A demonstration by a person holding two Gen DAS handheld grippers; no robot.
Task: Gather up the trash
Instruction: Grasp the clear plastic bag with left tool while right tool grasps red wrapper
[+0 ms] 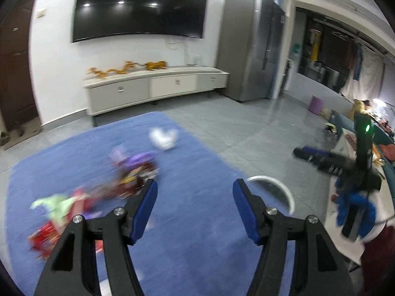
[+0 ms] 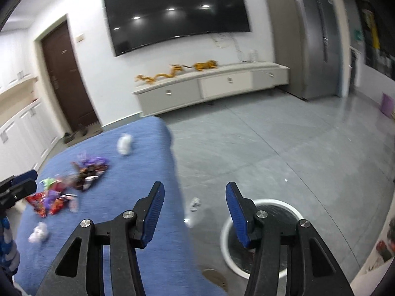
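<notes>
Snack wrappers [image 1: 133,175] lie piled on a blue cloth-covered surface [image 1: 187,148], with a crumpled white tissue [image 1: 164,138] beyond them. My left gripper [image 1: 195,185] hovers open over the cloth, nothing between its blue pads. A white-rimmed waste bin [image 2: 271,201] stands on the floor beside the cloth. My right gripper [image 2: 195,186] is open and empty above the cloth's edge, the bin just right of it. The right wrist view also shows the wrappers [image 2: 84,172], two white tissues [image 2: 124,143] [image 2: 38,231], and a small scrap [image 2: 195,203] on the floor. The picture is blurred.
A grey tiled floor [image 2: 284,148] stretches to a low white cabinet [image 2: 209,86] under a wall television [image 2: 177,12]. A steel fridge [image 1: 249,49] stands at the right, a brown door [image 2: 66,79] at the left, a purple bin [image 1: 316,103] farther off. A striped sleeve [image 2: 7,236] shows at the left edge.
</notes>
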